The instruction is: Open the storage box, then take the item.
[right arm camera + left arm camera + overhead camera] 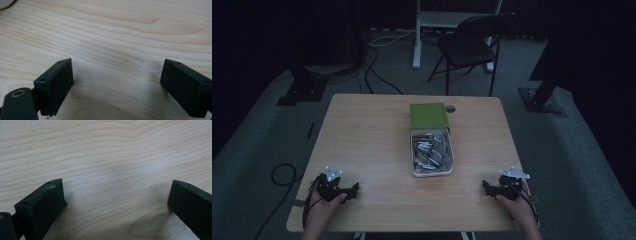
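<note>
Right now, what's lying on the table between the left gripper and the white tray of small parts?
Nothing: in the high view, bare wooden table runs from the left gripper to the white tray.

Your high view looked forward and down from above your side of the worktop (362,135), far enough back to take in its whole surface, the floor around it and a chair (469,47) beyond. Your left gripper view sat very close over the wood, facing along its two black fingers (47,202) at bare grain. Your right gripper view did the same past its own fingers (58,77). All three views shared the worktop's pale wood, near its front corners.
</note>
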`<state>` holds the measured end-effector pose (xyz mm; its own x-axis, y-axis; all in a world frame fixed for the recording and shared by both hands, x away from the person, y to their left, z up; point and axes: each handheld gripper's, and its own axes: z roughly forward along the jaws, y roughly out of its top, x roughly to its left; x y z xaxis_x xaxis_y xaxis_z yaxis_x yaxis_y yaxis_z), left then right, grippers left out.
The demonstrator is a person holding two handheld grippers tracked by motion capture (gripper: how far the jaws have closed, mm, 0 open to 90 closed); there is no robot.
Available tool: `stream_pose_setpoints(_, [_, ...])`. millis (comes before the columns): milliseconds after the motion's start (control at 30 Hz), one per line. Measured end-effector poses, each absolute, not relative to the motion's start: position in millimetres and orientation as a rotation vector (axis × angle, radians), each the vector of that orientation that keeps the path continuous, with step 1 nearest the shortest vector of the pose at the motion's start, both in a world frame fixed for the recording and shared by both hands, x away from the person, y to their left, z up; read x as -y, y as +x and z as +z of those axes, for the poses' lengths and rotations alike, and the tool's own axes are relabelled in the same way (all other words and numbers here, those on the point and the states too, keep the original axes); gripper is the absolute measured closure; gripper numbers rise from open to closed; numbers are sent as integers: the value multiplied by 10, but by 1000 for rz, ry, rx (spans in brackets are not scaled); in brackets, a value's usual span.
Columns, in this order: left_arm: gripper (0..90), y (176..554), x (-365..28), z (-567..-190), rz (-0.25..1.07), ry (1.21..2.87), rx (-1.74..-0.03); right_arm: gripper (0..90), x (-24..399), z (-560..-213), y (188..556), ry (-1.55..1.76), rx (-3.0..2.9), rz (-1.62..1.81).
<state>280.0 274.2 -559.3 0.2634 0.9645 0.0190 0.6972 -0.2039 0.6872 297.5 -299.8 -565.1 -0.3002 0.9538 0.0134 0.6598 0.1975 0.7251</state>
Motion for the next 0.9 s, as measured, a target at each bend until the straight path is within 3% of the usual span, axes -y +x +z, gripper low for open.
stream_pose_setpoints(900, [17, 2803, -2731, -5593, 624, 1969, -1511, 129, 2873, -5544, 2962, 1498, -2032, 911])
